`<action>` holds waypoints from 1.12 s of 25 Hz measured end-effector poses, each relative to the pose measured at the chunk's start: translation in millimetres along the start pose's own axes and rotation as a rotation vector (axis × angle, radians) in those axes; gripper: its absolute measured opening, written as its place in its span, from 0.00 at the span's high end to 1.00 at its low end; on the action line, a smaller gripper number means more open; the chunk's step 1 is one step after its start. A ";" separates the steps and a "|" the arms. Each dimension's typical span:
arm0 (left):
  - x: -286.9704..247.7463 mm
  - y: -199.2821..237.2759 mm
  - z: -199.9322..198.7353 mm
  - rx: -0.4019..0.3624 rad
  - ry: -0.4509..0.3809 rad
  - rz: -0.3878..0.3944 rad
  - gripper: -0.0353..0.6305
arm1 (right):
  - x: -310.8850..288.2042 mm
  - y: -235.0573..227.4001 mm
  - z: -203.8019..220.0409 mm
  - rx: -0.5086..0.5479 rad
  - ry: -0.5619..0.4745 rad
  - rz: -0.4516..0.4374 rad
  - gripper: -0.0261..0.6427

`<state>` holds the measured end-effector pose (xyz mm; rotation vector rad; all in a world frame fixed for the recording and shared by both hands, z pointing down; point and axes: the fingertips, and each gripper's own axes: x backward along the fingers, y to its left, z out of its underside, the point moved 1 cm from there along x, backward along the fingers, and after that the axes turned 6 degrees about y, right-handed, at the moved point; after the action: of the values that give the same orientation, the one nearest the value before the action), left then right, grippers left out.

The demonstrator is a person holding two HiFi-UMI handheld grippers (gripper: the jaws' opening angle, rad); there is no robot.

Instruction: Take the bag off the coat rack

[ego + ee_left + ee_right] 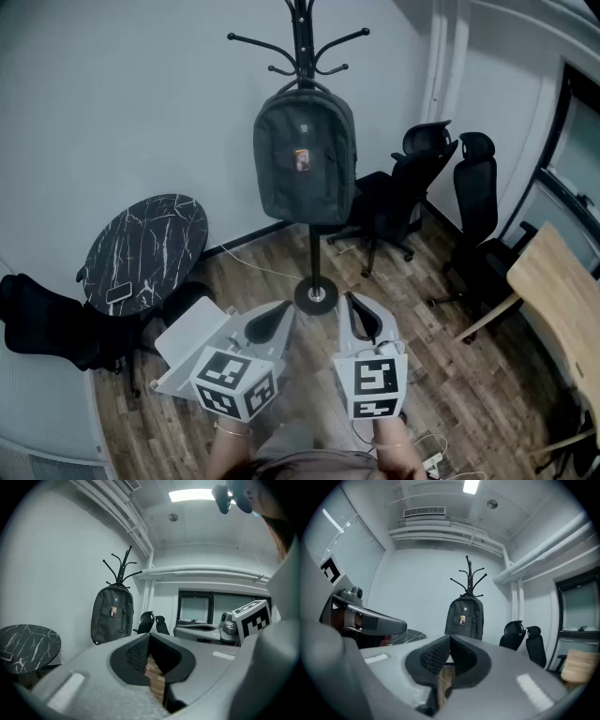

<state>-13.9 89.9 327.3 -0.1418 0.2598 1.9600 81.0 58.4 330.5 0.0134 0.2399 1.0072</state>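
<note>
One bag (305,155) hangs on one coat rack (301,42) — well beyond left gripper (278,317) and right gripper (360,315), both closed, empty.

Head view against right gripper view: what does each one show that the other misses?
Only the head view shows the round base of the coat rack. Only the right gripper view shows the ceiling light and the air vent. Both show the bag hanging on the coat rack, the black chairs and the marble table.
</note>
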 end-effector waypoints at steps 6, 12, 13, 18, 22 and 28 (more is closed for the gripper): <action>-2.2 19.0 3.0 -0.006 0.016 0.018 0.93 | -14.7 11.9 -6.0 -0.004 -0.036 0.010 0.96; -8.8 37.4 3.6 -0.012 0.031 0.046 0.93 | -29.5 18.6 -6.4 -0.051 -0.024 0.023 0.96; -9.7 40.9 2.9 -0.013 0.030 0.050 0.93 | -32.4 20.3 -7.7 -0.064 -0.029 0.017 0.96; -14.6 61.3 -1.1 -0.019 0.025 0.067 0.93 | -50.0 33.2 -12.9 -0.056 -0.045 0.004 0.96; -18.8 77.7 -4.5 -0.033 0.023 0.082 0.93 | -63.8 40.4 -16.1 -0.068 -0.052 0.005 0.96; -27.1 99.2 -6.5 -0.054 0.031 0.107 0.93 | -84.6 47.6 -17.4 -0.068 -0.037 0.031 0.96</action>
<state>-94.5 26.8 338.4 -0.1973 0.2388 2.0733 -5.4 11.3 335.7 -0.0255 0.1717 1.0443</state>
